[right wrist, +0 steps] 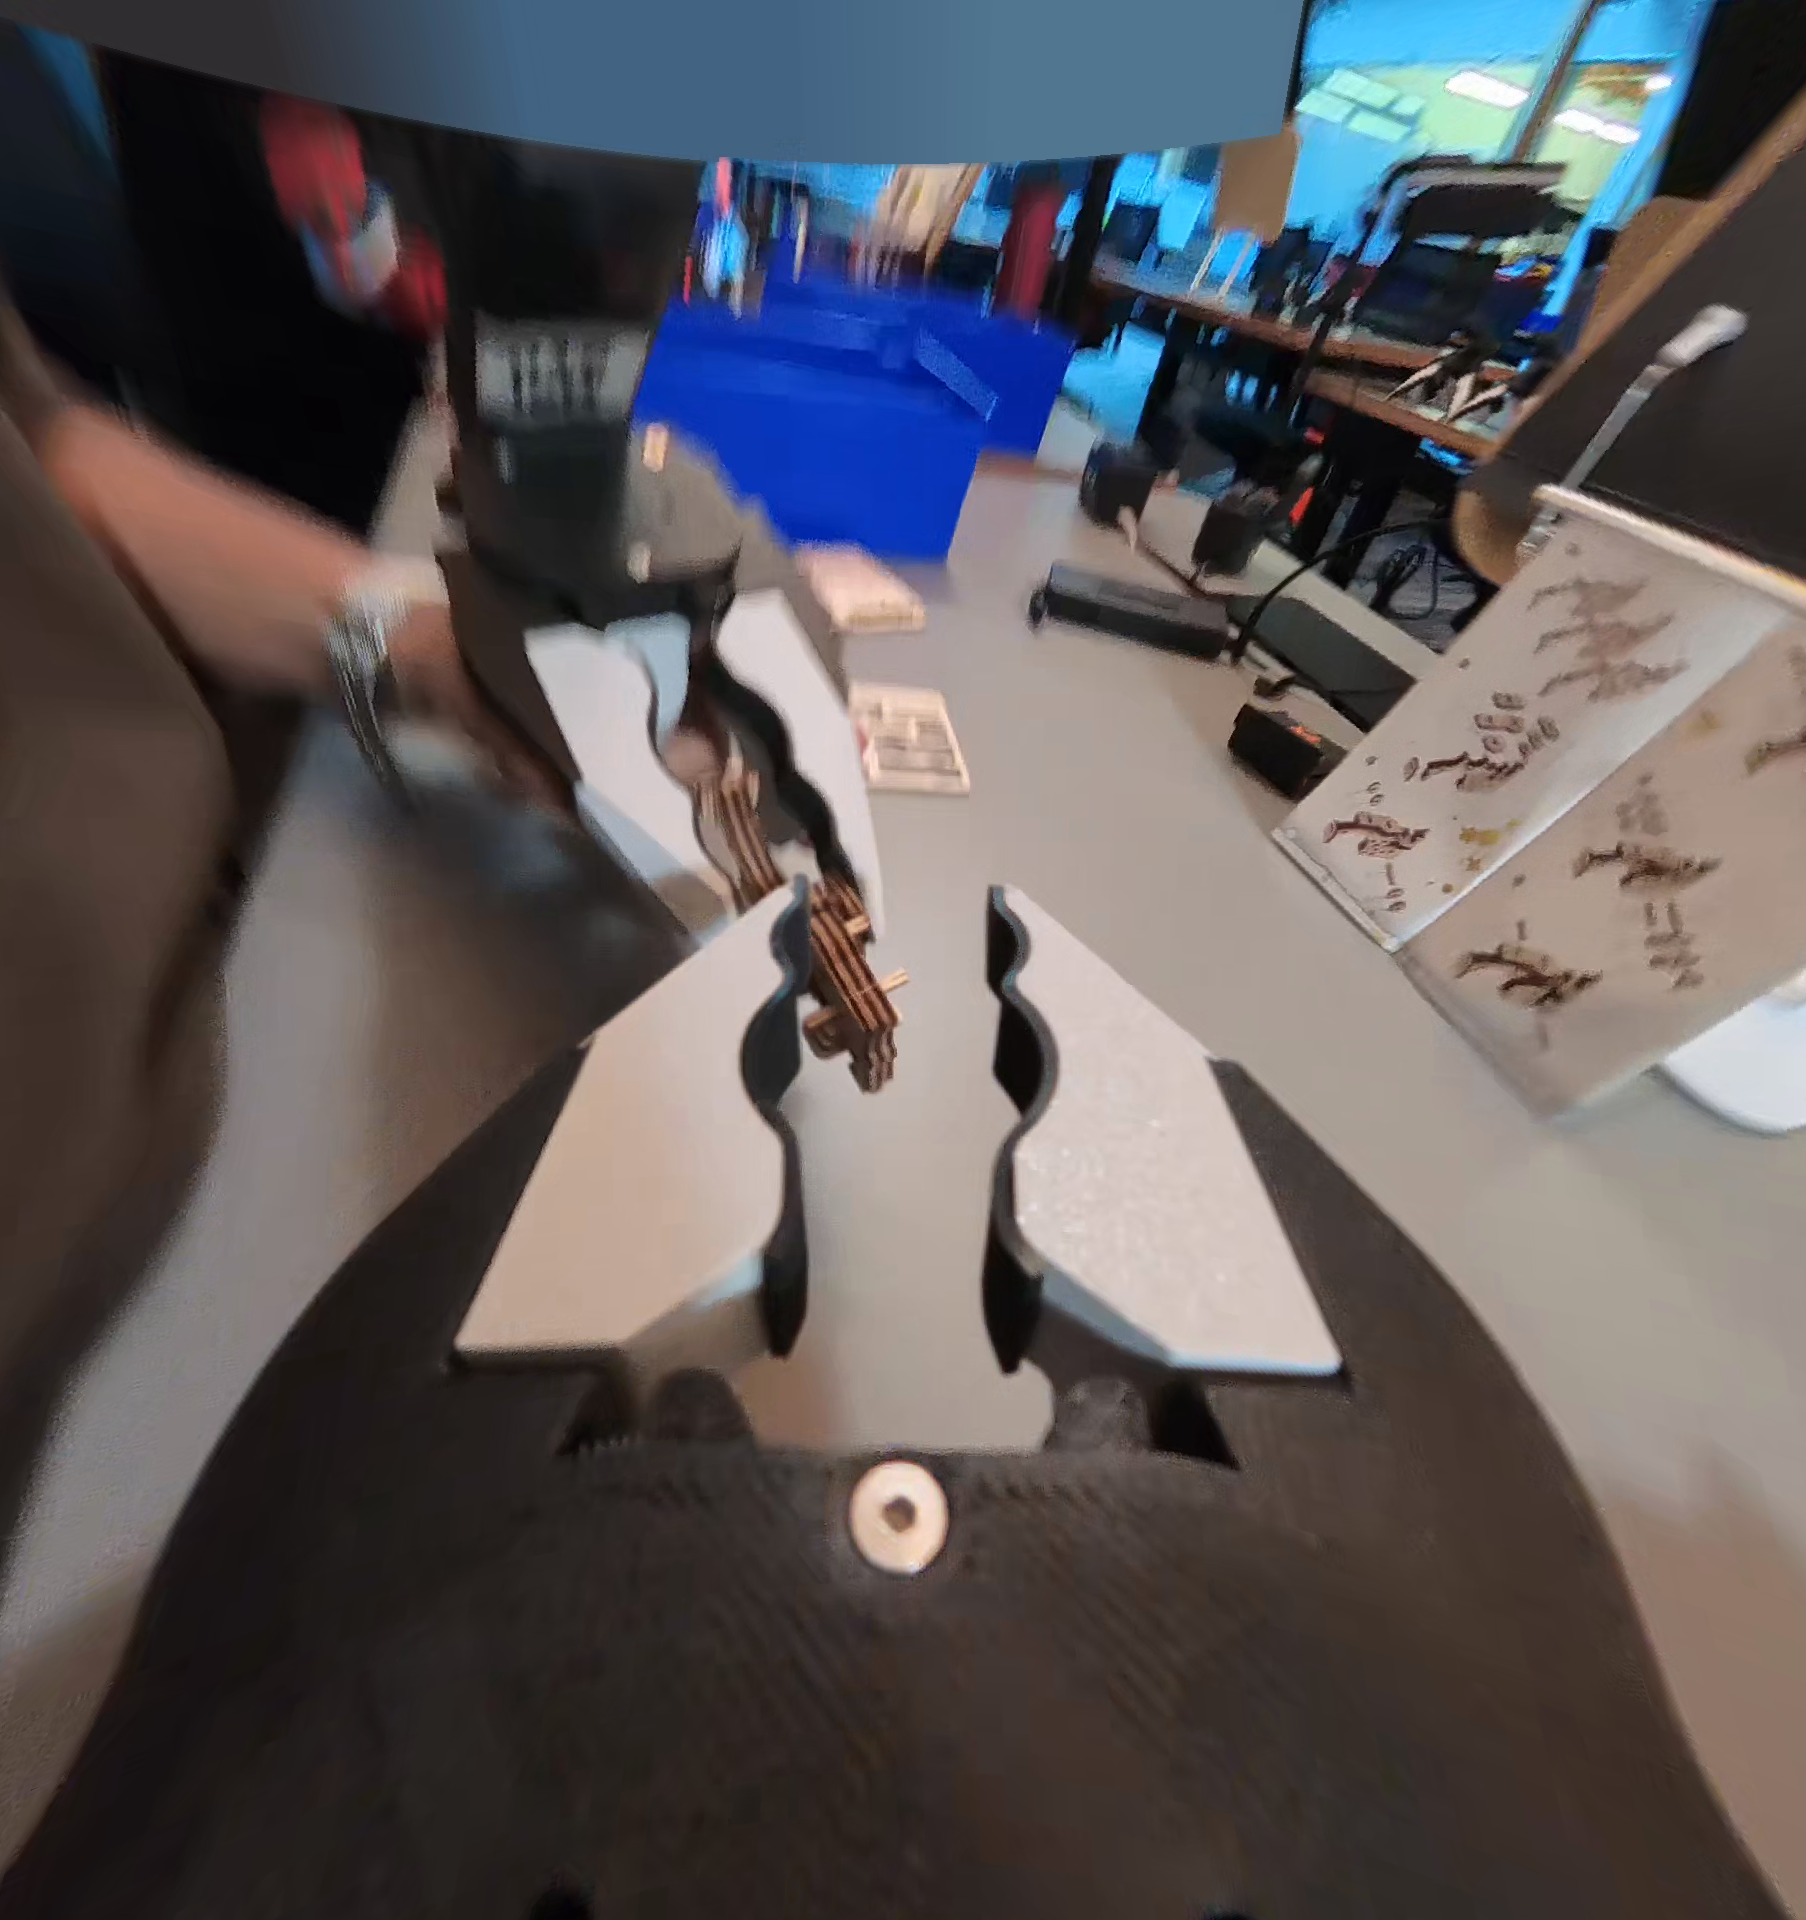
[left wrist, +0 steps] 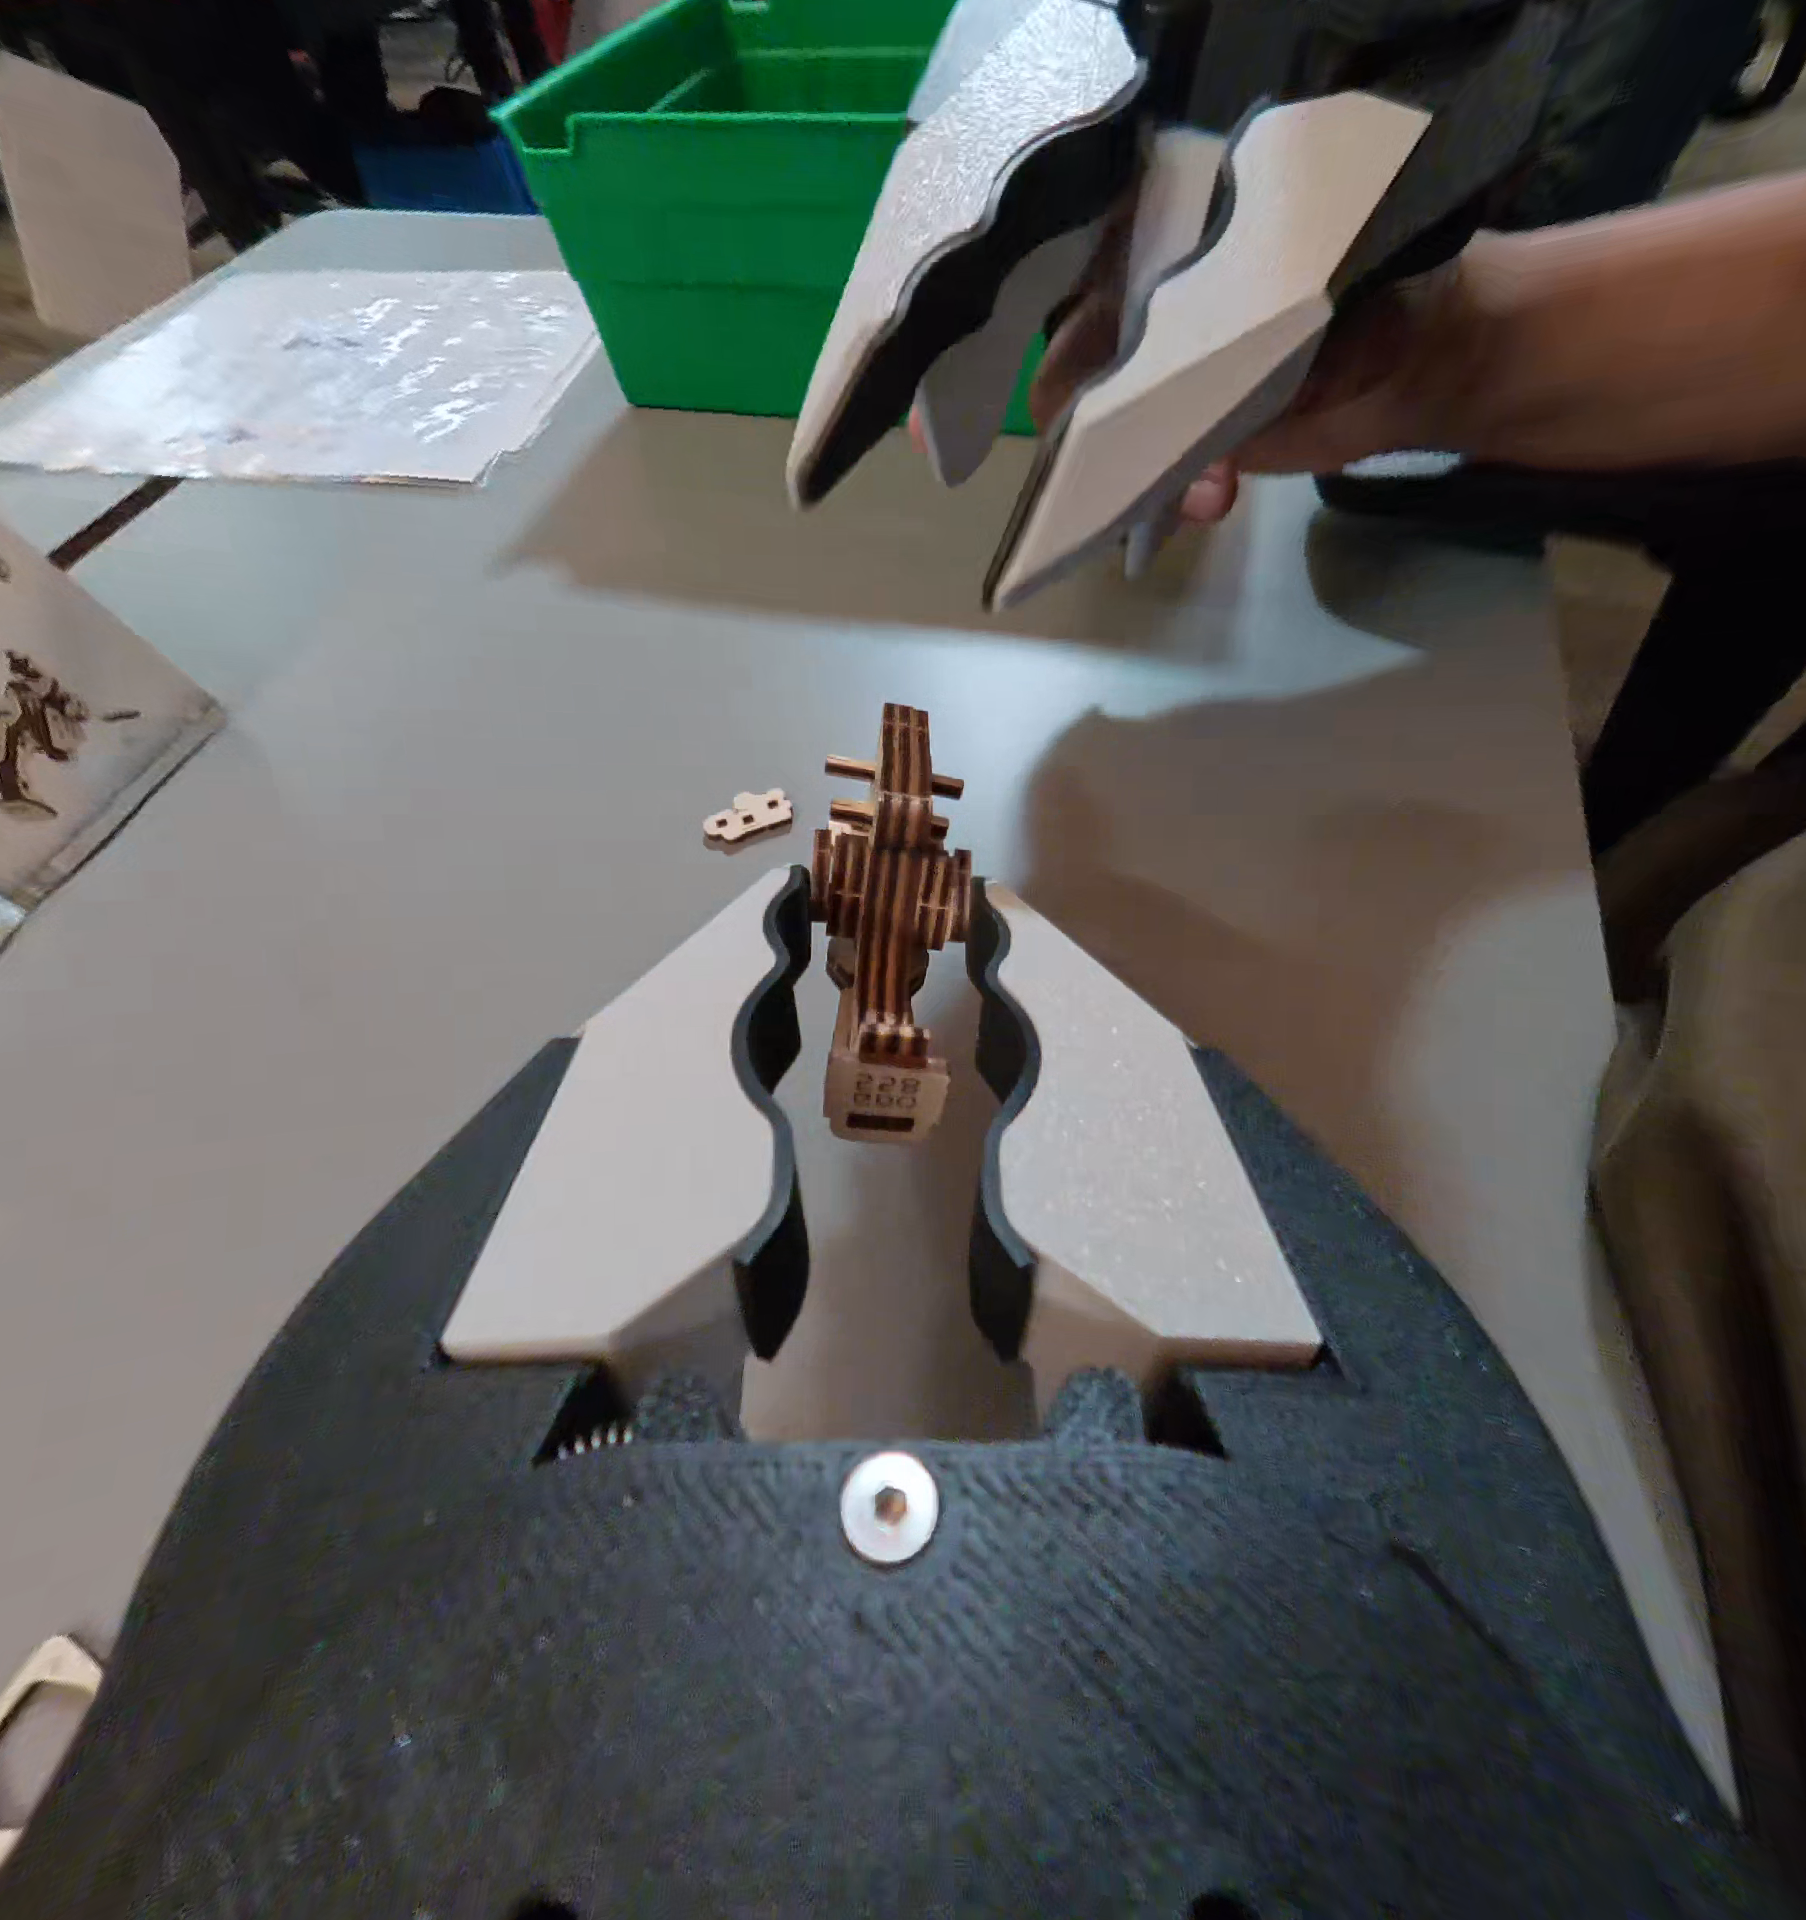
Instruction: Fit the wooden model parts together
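We had the left gripper (left wrist: 888, 914) clamped on the wooden model (left wrist: 891, 914), its fingertips pinching the wide layered body so the piece stood off the grey table (left wrist: 411, 727) with both ends exposed. That grip seemed chosen to leave the pegs and slots reachable. The right gripper (left wrist: 899, 540) hovered above and beyond it, jaws apart and empty, and its own view was blurred, so we judged it to be in motion. A small loose wooden part (left wrist: 749, 817) lay flat on the table just beside the model, well in from any edge, probably the next piece to fit. The green bin (left wrist: 733, 208) sat toward the far edge, and an instruction sheet (left wrist: 26, 717) leaned near the left edge.
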Available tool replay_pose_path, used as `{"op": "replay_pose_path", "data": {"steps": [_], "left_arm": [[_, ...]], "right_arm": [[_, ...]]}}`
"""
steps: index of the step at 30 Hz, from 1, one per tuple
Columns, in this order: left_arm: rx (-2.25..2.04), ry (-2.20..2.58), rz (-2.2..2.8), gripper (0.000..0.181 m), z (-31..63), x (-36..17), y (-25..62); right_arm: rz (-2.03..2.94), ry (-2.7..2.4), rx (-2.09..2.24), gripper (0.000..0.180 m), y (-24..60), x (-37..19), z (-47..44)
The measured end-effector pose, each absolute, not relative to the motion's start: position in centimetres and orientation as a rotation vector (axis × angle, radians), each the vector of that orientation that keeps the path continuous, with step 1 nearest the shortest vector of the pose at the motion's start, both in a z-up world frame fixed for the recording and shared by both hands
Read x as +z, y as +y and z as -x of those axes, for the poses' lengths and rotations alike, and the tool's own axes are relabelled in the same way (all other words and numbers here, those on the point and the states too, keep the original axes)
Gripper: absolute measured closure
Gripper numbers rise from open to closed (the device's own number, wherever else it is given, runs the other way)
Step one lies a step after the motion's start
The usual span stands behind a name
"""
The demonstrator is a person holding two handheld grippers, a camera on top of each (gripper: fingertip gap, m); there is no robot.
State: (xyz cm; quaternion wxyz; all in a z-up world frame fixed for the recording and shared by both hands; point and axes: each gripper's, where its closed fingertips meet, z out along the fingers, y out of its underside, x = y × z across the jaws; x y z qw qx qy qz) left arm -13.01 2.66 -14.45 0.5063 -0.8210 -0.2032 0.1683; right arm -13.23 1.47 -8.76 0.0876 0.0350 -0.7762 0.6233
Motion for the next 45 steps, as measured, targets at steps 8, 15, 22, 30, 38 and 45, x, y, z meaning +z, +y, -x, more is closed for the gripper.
{"op": "replay_pose_path", "data": {"steps": [8,15,22,30,38,45], "left_arm": [[0.612,-0.347,2.111,0.153,12.7,-15.3,2.6],[0.711,-0.198,2.229,0.153,11.8,-16.7,3.3],[0.639,-0.245,2.196,0.153,11.8,-16.6,3.2],[0.477,-0.268,2.148,0.154,10.9,-16.4,3.6],[0.33,-0.242,2.129,0.155,9.8,-16.5,4.0],[0.294,-0.226,2.124,0.155,9.3,-16.5,4.2]], "right_arm": [[-0.371,-2.397,1.48,0.147,0.6,-12.3,10.9],[-0.474,-2.436,1.28,0.153,1.0,-14.6,10.6],[-0.404,-2.489,1.446,0.155,1.9,-13.7,10.8],[-0.381,-2.567,1.53,0.156,2.7,-14.0,10.6],[-0.411,-2.66,1.517,0.16,3.3,-15.1,9.7],[-0.436,-2.684,1.505,0.161,3.4,-15.1,9.3]]}}
